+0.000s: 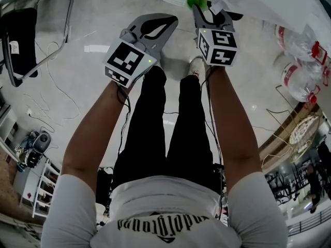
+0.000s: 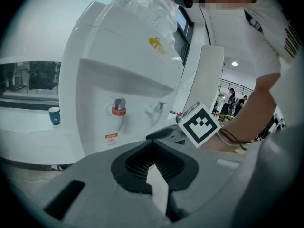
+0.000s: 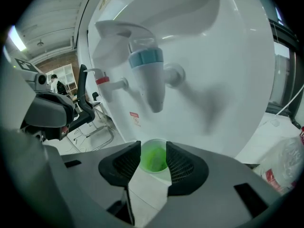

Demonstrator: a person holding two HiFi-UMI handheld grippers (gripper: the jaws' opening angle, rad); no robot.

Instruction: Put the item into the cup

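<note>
A small white paper cup (image 3: 154, 156), green inside, sits between the pads of my right gripper (image 3: 154, 151). Both pads touch its sides, so the gripper is shut on it. The cup hangs just below the blue tap (image 3: 148, 63) of a white water dispenser (image 3: 223, 80). In the head view the cup (image 1: 196, 0) shows at the tip of the right gripper (image 1: 202, 12). What is inside the cup I cannot make out. My left gripper (image 1: 164, 22) is level with it on the left, its pads (image 2: 142, 163) closed together on nothing, facing the dispenser's red tap (image 2: 118, 110).
A blue cup (image 2: 54, 115) stands on a counter left of the dispenser. Clear water bottles (image 1: 302, 79) lie on the floor at the right. A black chair (image 1: 31, 35) stands at the left, and thin cables (image 1: 57, 87) run over the floor.
</note>
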